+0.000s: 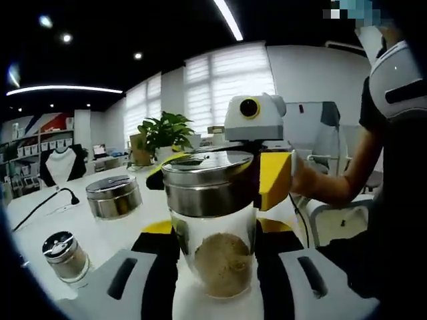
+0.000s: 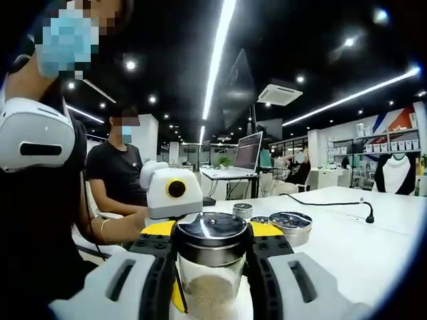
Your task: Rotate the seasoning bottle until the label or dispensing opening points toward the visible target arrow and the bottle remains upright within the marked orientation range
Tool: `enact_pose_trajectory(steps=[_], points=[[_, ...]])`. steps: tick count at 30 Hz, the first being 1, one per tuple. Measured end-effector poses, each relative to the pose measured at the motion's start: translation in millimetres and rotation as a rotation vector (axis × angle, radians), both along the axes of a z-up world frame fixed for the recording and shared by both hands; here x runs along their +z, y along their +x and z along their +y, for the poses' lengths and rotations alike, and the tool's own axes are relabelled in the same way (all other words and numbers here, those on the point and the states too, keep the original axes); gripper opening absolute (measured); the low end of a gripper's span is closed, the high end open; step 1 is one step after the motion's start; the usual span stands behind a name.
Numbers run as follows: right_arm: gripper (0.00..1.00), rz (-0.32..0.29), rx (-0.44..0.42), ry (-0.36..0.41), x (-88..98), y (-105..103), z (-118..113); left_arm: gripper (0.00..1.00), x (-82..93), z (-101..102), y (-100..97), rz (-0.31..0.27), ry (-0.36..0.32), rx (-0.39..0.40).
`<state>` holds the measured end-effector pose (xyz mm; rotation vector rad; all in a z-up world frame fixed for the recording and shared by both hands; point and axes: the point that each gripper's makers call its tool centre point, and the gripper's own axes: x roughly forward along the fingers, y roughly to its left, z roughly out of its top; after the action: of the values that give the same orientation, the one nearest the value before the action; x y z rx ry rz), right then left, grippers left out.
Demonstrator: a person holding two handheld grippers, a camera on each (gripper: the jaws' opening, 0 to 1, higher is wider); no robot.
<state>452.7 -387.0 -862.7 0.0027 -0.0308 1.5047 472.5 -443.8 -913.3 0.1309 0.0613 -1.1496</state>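
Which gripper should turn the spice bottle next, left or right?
Probably the left gripper: its jaws flank the seasoning bottle low on its glass, good for turning it upright. The right gripper sits up by the lid.

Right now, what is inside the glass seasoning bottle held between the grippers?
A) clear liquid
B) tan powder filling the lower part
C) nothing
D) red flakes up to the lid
B: the left gripper view shows the seasoning bottle with tan powder in its lower part and clear glass above, under a steel lid.
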Motion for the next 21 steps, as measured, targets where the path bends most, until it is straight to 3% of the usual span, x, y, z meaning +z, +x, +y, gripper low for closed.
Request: enact_pose_trajectory(steps=[9,15,20,21], points=[[0.38,-0.026,-0.014,-0.011,-3.0,-3,-1,0.46,-1.6,-2,2.3,-0.008,0.019,0.061],[0.38,-0.045,-0.058,-0.018,-4.0,0,-6,0.45,-2.4,-4,7.0,0.009,0.001,0.157],[0.37,-0.011,-0.145,-0.001,-4.8,7,-13,0.45,-3.4,-4,9.6,0.009,0.008,0.232],[0.37,0.035,-0.188,-0.007,-7.2,10,-16,0.45,-4.0,-4,10.3,0.009,0.011,0.243]])
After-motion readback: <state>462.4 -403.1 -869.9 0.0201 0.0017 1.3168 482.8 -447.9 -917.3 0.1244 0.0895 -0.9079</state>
